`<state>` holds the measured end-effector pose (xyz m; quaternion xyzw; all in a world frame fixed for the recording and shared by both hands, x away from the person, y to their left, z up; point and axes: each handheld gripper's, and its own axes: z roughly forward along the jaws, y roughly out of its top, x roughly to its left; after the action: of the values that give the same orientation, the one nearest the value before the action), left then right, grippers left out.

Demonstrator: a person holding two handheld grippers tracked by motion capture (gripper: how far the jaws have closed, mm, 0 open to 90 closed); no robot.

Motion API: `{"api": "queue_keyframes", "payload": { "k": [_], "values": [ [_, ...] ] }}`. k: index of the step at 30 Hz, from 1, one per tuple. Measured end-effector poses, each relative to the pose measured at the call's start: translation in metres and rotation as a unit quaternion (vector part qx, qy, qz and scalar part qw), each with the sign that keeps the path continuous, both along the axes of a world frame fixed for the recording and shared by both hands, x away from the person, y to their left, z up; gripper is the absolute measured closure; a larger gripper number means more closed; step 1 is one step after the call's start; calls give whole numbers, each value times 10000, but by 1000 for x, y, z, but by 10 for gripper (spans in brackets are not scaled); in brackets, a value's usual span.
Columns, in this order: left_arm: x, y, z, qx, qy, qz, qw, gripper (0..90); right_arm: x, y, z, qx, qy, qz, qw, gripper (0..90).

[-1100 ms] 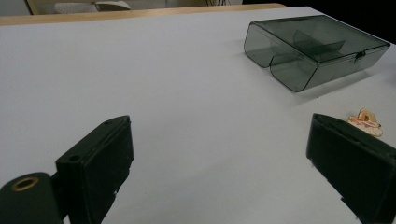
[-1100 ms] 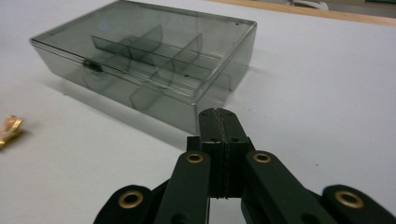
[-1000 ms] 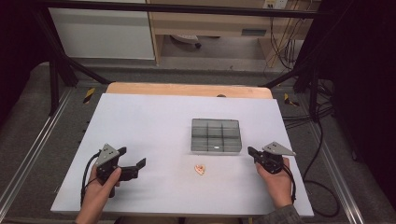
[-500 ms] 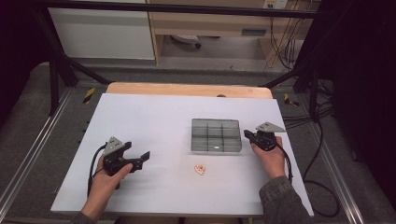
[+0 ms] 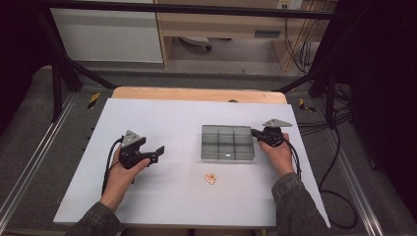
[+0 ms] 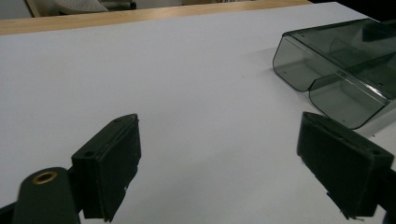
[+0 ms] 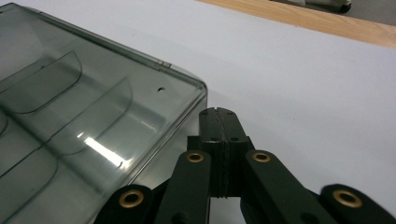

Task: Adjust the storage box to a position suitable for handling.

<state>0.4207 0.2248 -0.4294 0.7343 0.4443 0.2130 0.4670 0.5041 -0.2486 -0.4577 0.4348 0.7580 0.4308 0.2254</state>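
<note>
Both hands have slid inward: the right gripper (image 5: 254, 132), jaws together, now sits at the box (image 5: 227, 142) corner, while the left gripper (image 5: 158, 152), apart but narrowing, empty, approaches the small piece (image 5: 211, 178)

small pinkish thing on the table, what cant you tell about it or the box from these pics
- Small pinkish object, high view: too small to identify.
- Smoky clear compartment box, right gripper view: cut off by the left and bottom edges.
- Right hand-held gripper, shut beside the box's corner: contact unclear.
</note>
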Motion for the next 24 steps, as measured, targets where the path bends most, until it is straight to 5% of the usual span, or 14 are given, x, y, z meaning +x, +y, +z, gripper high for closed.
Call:
{"api": "queue_keyframes", "payload": {
  "k": [10, 24],
  "values": [
    [7, -6, -1, 85, 43, -57, 9999, 172, 19, 0, 0, -92, 134, 200, 9997, 900],
    [17, -20, -1, 258, 58, -219, 9994, 254, 11, 27, 0, -152, 153, 735, 9971, 900]
  ]
}}
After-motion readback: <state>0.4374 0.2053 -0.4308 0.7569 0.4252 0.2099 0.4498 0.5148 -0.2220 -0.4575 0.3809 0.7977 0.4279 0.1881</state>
